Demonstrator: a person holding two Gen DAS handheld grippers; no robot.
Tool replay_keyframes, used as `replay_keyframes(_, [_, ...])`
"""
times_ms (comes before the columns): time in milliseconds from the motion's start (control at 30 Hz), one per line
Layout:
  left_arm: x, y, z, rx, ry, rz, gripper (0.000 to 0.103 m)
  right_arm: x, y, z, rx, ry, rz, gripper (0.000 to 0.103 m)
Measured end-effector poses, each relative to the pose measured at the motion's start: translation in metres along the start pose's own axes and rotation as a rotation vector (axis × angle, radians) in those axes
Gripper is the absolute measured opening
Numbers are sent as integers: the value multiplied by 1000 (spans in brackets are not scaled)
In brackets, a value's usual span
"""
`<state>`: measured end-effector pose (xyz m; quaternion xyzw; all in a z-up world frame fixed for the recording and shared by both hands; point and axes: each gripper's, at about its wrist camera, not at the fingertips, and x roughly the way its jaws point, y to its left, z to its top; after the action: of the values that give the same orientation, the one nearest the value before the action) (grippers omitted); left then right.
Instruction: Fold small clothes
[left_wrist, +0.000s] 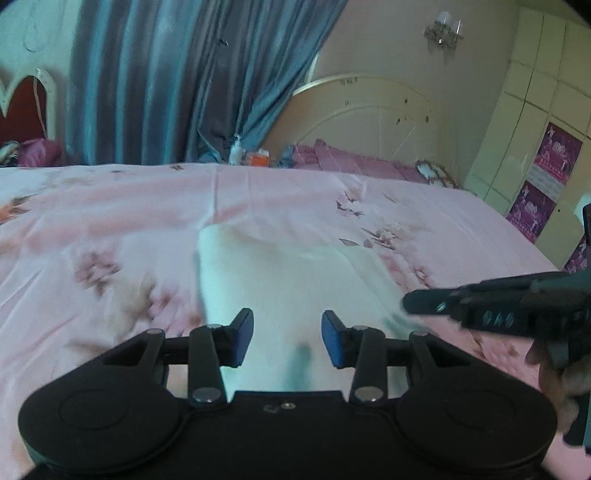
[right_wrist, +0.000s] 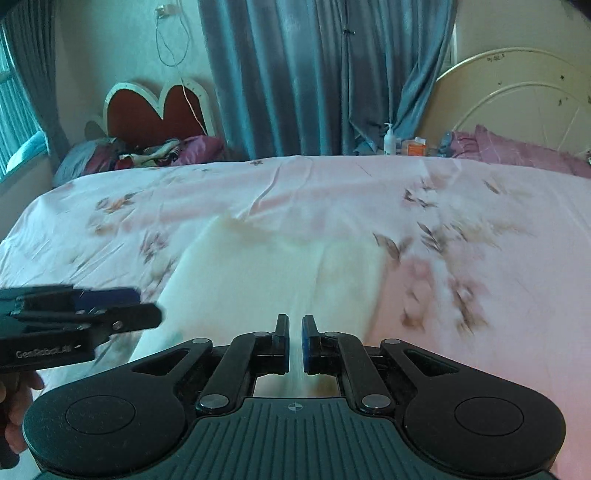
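**White garment on the pink bed, one gripper pinching it**

Left wrist view: the left gripper (left_wrist: 287, 339) hangs low over a white garment (left_wrist: 280, 280) that lies on a pink floral bedsheet (left_wrist: 110, 221). Its two blue-padded fingers (left_wrist: 242, 338) stand well apart, with the white cloth showing in the gap between them but not pinched. The garment runs away from the camera as a long pale shape, its far edge blurred. From the right side the right gripper (left_wrist: 410, 306) reaches in sideways, its dark tip at the garment's right edge; from this angle I cannot tell how its jaws stand. Behind the bed hang blue curtains (left_wrist: 155, 81), with a cream headboard (left_wrist: 369, 110) and a white wardrobe (left_wrist: 528, 110) further right.

Right wrist view: the right gripper (right_wrist: 294, 343) has its jaws drawn nearly together, and a thin ridge of the white garment (right_wrist: 266, 273) passes up through the narrow slit between the pads, so the cloth is gripped there. The rest of the garment spreads forward and left across the bedsheet (right_wrist: 480, 240). The left gripper (right_wrist: 147, 306) comes in from the left edge, its tip over the garment's left border, seen side-on. A red heart-shaped headboard (right_wrist: 155, 110) and a pump bottle (right_wrist: 389, 140) stand beyond the bed.
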<state>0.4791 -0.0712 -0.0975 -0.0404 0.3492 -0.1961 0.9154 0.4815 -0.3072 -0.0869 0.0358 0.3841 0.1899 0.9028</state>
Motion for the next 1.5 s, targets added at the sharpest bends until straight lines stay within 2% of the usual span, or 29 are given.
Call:
replay_keyframes(67, [32,0,1,15,103,-1,40,31,-4,-5,-26,112,-54,5])
replay_keyframes(200, [40,-12,-4,114,110,42,41,31,-11,-12,-30,86,-45,5])
replay_keyframes(400, [38,-19,-3,127,115,76,43,30,-6,-11,-69,81,-62,6])
replay_keyframes(467, [27,-22,-1,133,96,91,57,17,-7,-3,-39,34,-79,6])
replay_keyframes(500, [20,-23,-4,139,73,113,81,8,-11,-4,-17,4,-81,7])
replay_keyframes(533, [13,-24,-5,148,51,139,93,1,-18,-6,21,-5,-78,35])
replay_keyframes(567, [6,-23,-8,161,35,151,93,-6,-29,-8,80,-6,-55,72])
replay_keyframes(600, [2,-21,-10,165,38,151,93,-12,-40,-11,134,-12,-13,76])
replay_keyframes(700, [-4,-2,-18,102,78,129,85,-20,-77,-22,329,11,93,75])
replay_keyframes(800, [-2,24,-23,-41,121,73,75,-13,-107,-33,518,46,214,74])
replay_keyframes(900, [3,43,-25,-176,134,1,74,2,-114,-39,587,94,312,73])
replay_keyframes(1000, [12,51,-26,-247,160,-34,73,17,-116,-44,615,134,337,72])
replay_keyframes(1067, [18,55,-26,-282,175,-44,72,24,-120,-45,659,138,392,72])
replay_keyframes(1200, [26,56,-24,-314,178,-50,73,37,-111,-37,627,149,410,71])
replay_keyframes(1267, [31,52,-20,-300,184,-37,72,41,-97,-27,539,156,364,64])
replay_keyframes(1300, [34,48,-18,-284,188,-31,70,41,-90,-26,499,160,337,61])
replay_keyframes(1367, [40,43,-14,-273,199,-41,56,44,-74,-17,408,174,281,50])
replay_keyframes(1400, [42,40,-12,-270,203,-40,54,42,-69,-16,380,176,267,46])
replay_keyframes(1467, [42,35,-7,-234,197,-26,44,39,-60,-12,340,169,251,33])
replay_keyframes(1500, [40,32,-5,-209,190,-17,38,35,-55,-9,314,158,237,31])
